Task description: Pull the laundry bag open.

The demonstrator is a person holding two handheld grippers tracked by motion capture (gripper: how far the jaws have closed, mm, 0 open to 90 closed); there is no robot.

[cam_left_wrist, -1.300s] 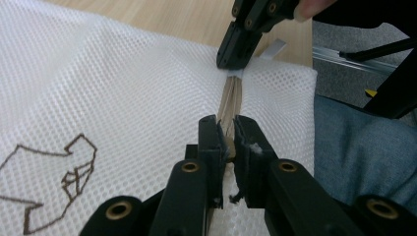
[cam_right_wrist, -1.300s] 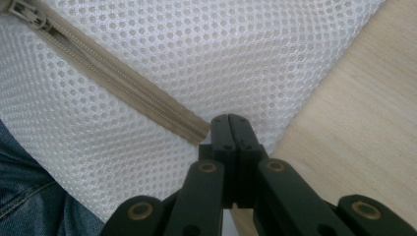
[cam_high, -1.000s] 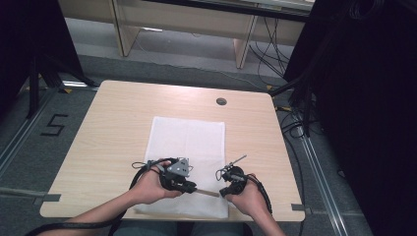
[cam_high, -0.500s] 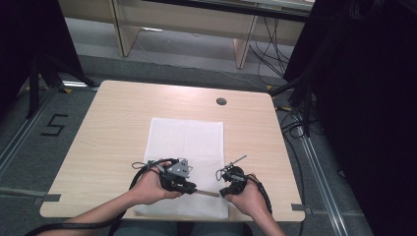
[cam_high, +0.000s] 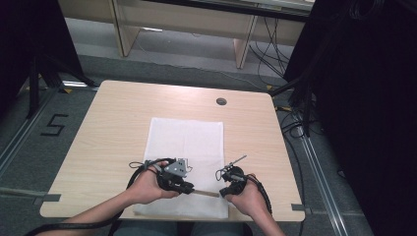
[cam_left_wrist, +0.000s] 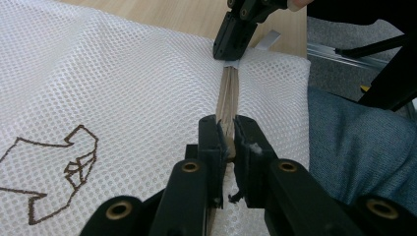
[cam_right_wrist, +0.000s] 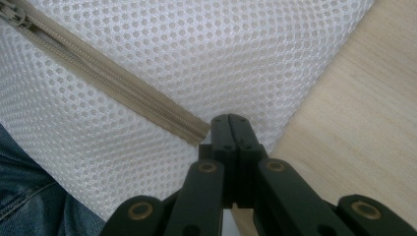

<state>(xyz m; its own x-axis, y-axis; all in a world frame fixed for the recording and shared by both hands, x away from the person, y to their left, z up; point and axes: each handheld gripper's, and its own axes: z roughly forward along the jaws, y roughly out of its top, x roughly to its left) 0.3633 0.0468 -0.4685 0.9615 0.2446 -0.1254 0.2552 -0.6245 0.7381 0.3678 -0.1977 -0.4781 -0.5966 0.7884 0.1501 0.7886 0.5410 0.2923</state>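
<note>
A white mesh bag (cam_high: 187, 147) lies flat on the wooden table (cam_high: 113, 123), with a tan zipper (cam_high: 205, 193) along its near edge. My left gripper (cam_high: 189, 187) is over the bag's near edge. In the left gripper view its jaws (cam_left_wrist: 227, 142) are shut on the zipper (cam_left_wrist: 228, 96). My right gripper (cam_high: 225, 189) is at the bag's near right corner. Its jaws (cam_right_wrist: 235, 125) are pressed together on the mesh bag (cam_right_wrist: 196, 59), right beside the zipper's (cam_right_wrist: 123, 93) end. The right gripper (cam_left_wrist: 236, 34) also appears at the far end of the zipper in the left gripper view.
A brown outline logo (cam_left_wrist: 59, 167) is printed on the mesh. A round cable hole (cam_high: 221, 101) sits near the table's far edge. The person's jeans-clad legs (cam_left_wrist: 354, 147) are just past the near table edge. Dark stands and cables surround the table.
</note>
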